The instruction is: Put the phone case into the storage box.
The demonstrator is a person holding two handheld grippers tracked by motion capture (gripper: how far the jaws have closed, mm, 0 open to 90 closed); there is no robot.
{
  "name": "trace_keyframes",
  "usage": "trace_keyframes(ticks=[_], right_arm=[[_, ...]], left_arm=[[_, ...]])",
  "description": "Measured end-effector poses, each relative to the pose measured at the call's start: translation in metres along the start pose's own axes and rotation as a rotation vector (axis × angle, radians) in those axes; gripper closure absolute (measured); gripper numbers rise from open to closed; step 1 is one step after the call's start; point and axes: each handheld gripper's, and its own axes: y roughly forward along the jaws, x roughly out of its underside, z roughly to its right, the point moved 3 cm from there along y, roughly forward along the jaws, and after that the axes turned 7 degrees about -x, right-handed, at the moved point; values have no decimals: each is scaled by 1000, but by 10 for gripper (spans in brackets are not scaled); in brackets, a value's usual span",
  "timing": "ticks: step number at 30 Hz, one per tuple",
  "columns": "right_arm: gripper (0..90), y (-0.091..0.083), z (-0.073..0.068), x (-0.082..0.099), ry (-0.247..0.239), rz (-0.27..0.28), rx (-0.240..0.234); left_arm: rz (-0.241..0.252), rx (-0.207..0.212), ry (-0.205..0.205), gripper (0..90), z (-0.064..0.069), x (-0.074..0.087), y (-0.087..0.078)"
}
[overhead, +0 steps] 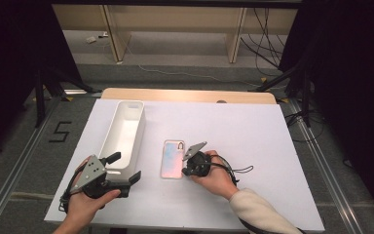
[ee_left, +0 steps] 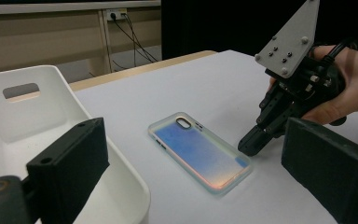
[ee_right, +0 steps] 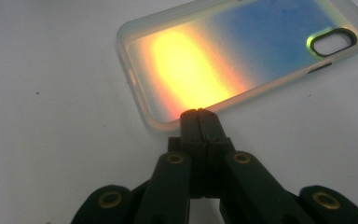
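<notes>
An iridescent blue-to-pink phone case (overhead: 173,159) (ee_left: 198,149) (ee_right: 242,51) lies flat, camera hole away from me, in the middle of the white tabletop (overhead: 243,126). My right gripper (overhead: 185,171) (ee_left: 251,147) (ee_right: 199,113) is shut, its jaws pressed together with nothing visible between them. Its tips rest against the case's right long edge near the near corner. To the left stands a long, empty white bin (overhead: 142,122) (ee_left: 126,177). My left gripper (overhead: 124,167) (ee_left: 198,186) is open and empty beside the bin's near end, one jaw over the rim.
A wooden table edge (overhead: 185,93) runs along the back of the white sheet. Beyond it are wooden shelf legs (overhead: 113,34) and loose cables (overhead: 265,44) on the floor. A "5" mark (overhead: 60,131) is on the floor at left. Black stands (overhead: 41,87) flank the table.
</notes>
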Motion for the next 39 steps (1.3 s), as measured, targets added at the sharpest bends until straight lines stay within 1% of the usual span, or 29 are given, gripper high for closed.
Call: trace_keyframes(ticks=[8, 10, 13, 14, 15, 16, 17, 19, 20, 21, 22, 23, 24, 25, 26, 27, 28, 29, 30, 31, 33, 34, 35, 36, 37, 39], right_arm=[[900, -1, 1, 0, 7, -1, -14], [900, -1, 1, 0, 6, 10, -14], [850, -4, 3, 0, 8, 26, -16], [850, -4, 3, 0, 8, 26, -16], [833, -7, 4, 0, 20, 38, -10], [782, -13, 7, 0, 19, 59, -1], [782, -13, 7, 0, 19, 59, -1], [698, -20, 8, 0, 47, 97, 8], [658, -23, 9, 0, 58, 130, 15], [572, -30, 11, 1, 74, 201, 20], [535, -35, 12, 1, 83, 218, 14], [535, -35, 12, 1, 83, 218, 14], [453, -43, 13, 2, 90, 283, 15], [425, -47, 12, 2, 94, 314, 9], [425, -47, 12, 2, 94, 314, 9], [347, -55, 12, 4, 105, 370, 3], [347, -55, 12, 4, 105, 370, 3], [301, -63, 10, 5, 104, 424, 11], [283, -66, 9, 6, 106, 455, 14], [283, -66, 9, 6, 106, 455, 14], [256, -73, 7, 7, 105, 484, 8], [247, -77, 7, 8, 94, 503, 19], [238, -83, 3, 10, 98, 521, 16], [238, -83, 3, 10, 98, 521, 16], [233, -88, 1, 14, 97, 534, 26], [228, -90, 1, 16, 91, 537, 31]], left_arm=[[4, 5, -3, 66, 0, 0, 1], [4, 5, -3, 65, 0, 0, 1], [3, 6, -7, 65, 0, 0, 1], [4, 8, -8, 65, 0, 0, 1], [2, 7, -10, 66, 0, 0, 1], [-2, 5, -8, 66, 0, 0, 1], [-3, 6, -5, 66, 0, 0, 1], [-4, 5, -3, 66, 0, 0, 1], [-4, 6, -2, 66, 0, 0, 1], [-3, 6, 0, 66, 0, 0, 1], [-2, 5, 0, 65, 0, 0, 2], [-2, 5, 0, 66, 0, 0, 2], [-3, 4, 1, 65, 0, 0, 2], [-7, 4, 1, 66, 1, 0, 2], [-9, 3, 1, 66, 1, 0, 2], [-4, 9, 3, 66, 1, 0, 3], [-4, 6, 3, 66, 2, 0, 3], [-8, 1, 5, 66, 2, 0, 2], [-7, -1, 5, 65, 2, 0, 2], [-7, -2, 8, 65, 2, 0, 1], [-9, -4, 7, 66, 2, 1, 1], [-10, -5, 6, 65, 2, 1, 1], [-7, -1, 4, 65, 2, 1, 2], [-14, -5, 6, 65, 2, 1, 2], [-14, -3, 11, 65, 2, 1, 2], [-6, 1, 9, 65, 3, 1, 2]])
